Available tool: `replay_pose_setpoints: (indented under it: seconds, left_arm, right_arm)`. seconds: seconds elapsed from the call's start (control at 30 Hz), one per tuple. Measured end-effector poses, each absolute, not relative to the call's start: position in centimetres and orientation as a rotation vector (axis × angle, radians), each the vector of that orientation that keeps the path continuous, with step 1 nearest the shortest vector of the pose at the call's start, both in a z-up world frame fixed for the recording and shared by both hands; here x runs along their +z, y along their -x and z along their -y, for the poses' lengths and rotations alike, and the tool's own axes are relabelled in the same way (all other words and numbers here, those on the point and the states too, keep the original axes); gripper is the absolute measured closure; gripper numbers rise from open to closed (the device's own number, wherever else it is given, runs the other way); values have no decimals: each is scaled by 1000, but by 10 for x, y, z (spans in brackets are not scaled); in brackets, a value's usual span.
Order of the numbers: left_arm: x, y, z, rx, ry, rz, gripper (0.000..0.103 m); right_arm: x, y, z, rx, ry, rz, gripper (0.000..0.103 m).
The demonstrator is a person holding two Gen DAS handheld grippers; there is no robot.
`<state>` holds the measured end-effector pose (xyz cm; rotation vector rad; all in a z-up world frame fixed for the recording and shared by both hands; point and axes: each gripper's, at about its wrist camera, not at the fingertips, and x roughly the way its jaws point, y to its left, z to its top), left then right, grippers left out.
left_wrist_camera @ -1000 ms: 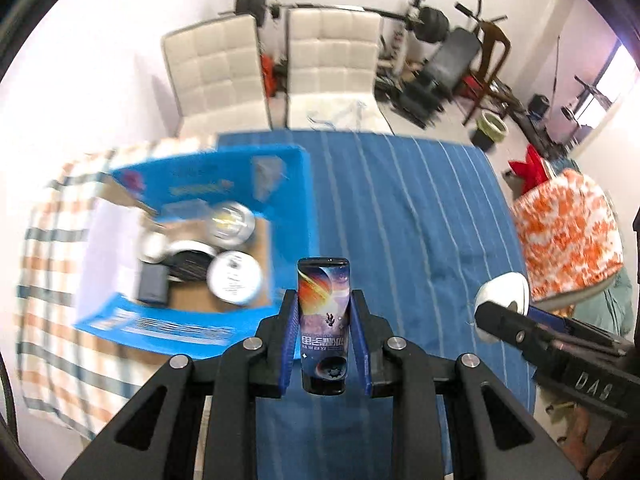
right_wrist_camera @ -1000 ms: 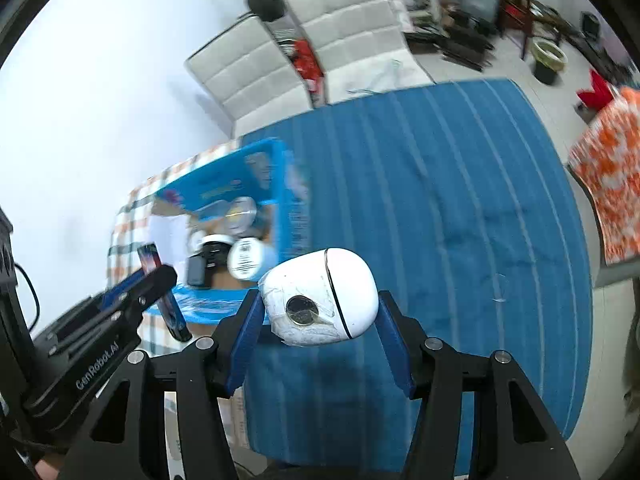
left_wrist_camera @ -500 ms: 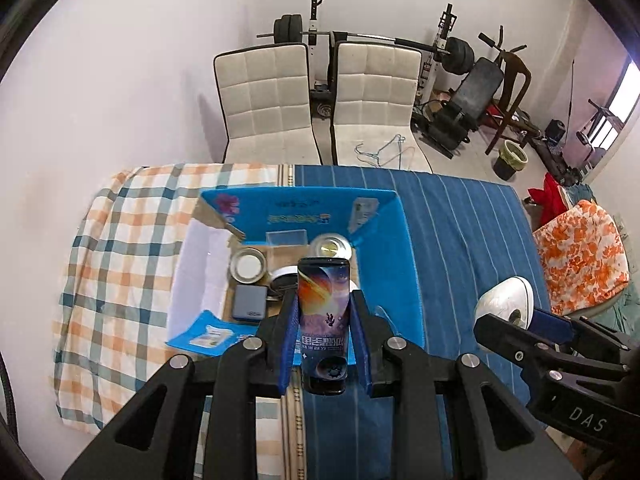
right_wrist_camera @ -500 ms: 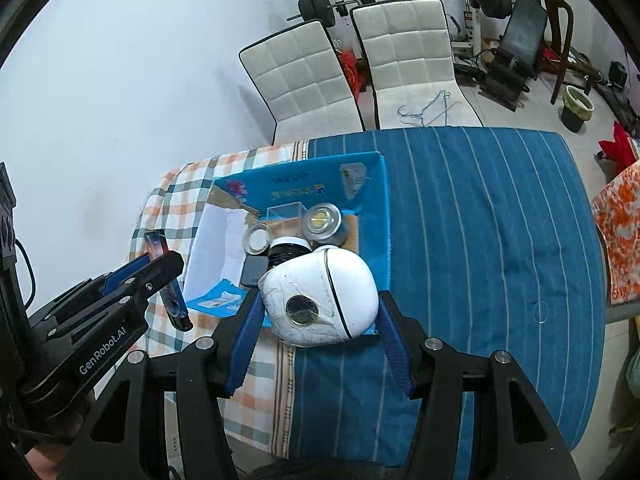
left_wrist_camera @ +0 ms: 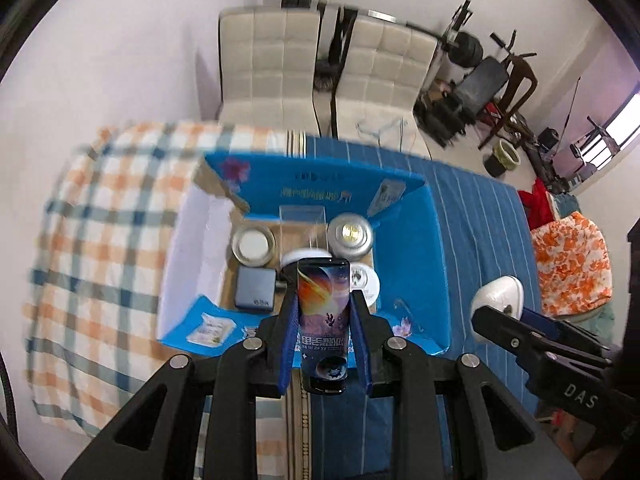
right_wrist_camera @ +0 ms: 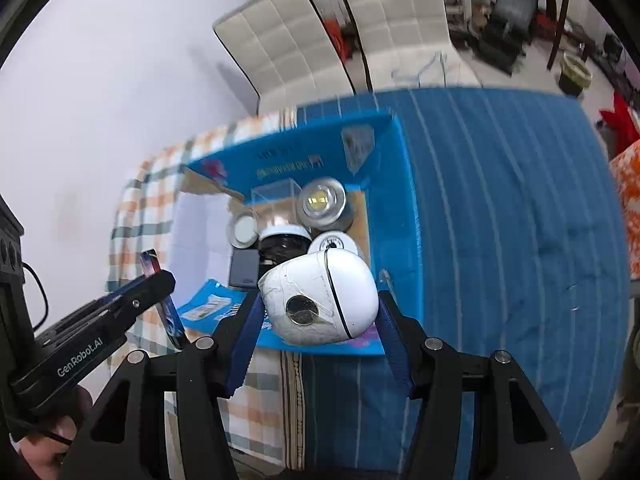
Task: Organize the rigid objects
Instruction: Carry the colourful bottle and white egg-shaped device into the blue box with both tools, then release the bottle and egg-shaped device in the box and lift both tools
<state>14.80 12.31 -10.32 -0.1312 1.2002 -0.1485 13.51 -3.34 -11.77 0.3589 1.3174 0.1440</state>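
Note:
My left gripper [left_wrist_camera: 324, 312] is shut on a slim box with a planet print [left_wrist_camera: 323, 320], held upright above the near edge of an open blue cardboard box [left_wrist_camera: 404, 248]. My right gripper [right_wrist_camera: 318, 312] is shut on a white rounded device [right_wrist_camera: 320, 296], held above the same box [right_wrist_camera: 394, 216]. Inside the box lie round tins [left_wrist_camera: 253, 244], a silver puck light [left_wrist_camera: 350, 236], a dark grey power bank [left_wrist_camera: 256, 288] and a clear plastic case [left_wrist_camera: 302, 216]. Each gripper also shows at the other view's edge.
The box sits where a checked cloth [left_wrist_camera: 100, 232] meets a blue striped cloth [left_wrist_camera: 480, 240]. Two white padded chairs [left_wrist_camera: 328, 64] stand behind the table. Gym gear [left_wrist_camera: 480, 76] and an orange-patterned cushion [left_wrist_camera: 572, 264] lie to the right.
Both grippers have swung left and come in over the blue box, which now sits centred and larger in both views. Both still hold their objects.

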Motion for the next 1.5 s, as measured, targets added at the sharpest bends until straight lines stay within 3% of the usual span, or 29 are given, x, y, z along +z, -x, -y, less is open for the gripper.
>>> replay_pose_setpoints:
  seconds: [0.33,0.53,1.03,1.23,1.33,1.4,1.5]
  left_arm:
    - [-219,-195,-139,-181,282,-1467,81]
    - [-261,-213,-141,-178,320,-1558,81]
    - [-306,-221,-131,-160,274,-1711,80]
    - [-295,-213,-122,-144,187,-1690,79]
    - [-283,-212,-114,-130,112,-1664,74]
    - [-273,-209,-114,-88,42,-1624,51]
    - [-258,-206,-119,-63,31,-1572,33]
  right_arm:
    - [-232,-175,8,89,-363,-1497,44]
    - [-261,-187,-2,76,-338,-1546,44]
    - [-302,-190,-9,73,-336,-1670,43]
    - [-295,-187,-22,66,-261,-1651,35]
    - [-287,-186,-29,52,-219,-1625,32]
    - [-279,-185,-31,39,-189,-1601,23]
    - [-269,-183,-28,26,-168,-1569,17]
